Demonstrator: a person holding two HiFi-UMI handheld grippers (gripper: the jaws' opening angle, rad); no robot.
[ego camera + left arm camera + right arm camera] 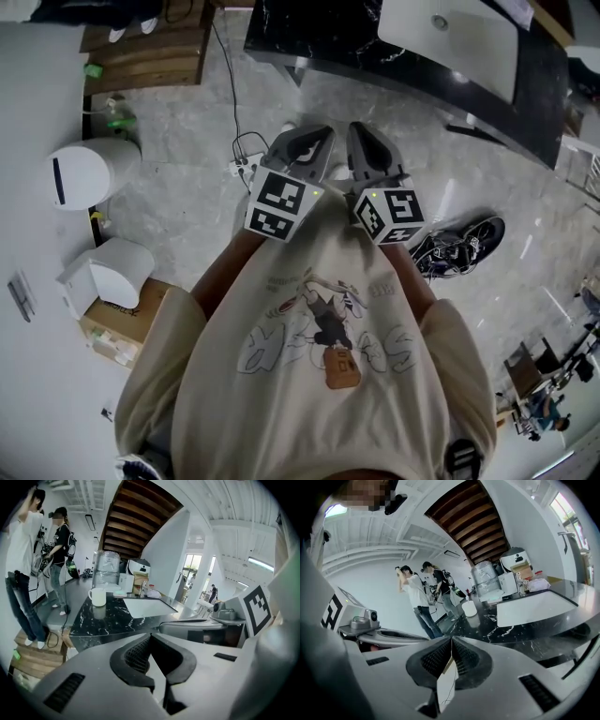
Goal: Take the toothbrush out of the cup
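Left tongs point(151, 635), right tongs point(451, 639) closed, empty; white cup point(98, 597) on black counter point(108, 620) ahead.

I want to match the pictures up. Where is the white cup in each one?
Head view: the white cup with a handle is not in it.
Left gripper view: the cup stands upper left, on the black marble counter, left of the sink.
Right gripper view: the cup is just right of the middle, also left of the sink.
Shared landmark: the white rectangular sink shows in all three.
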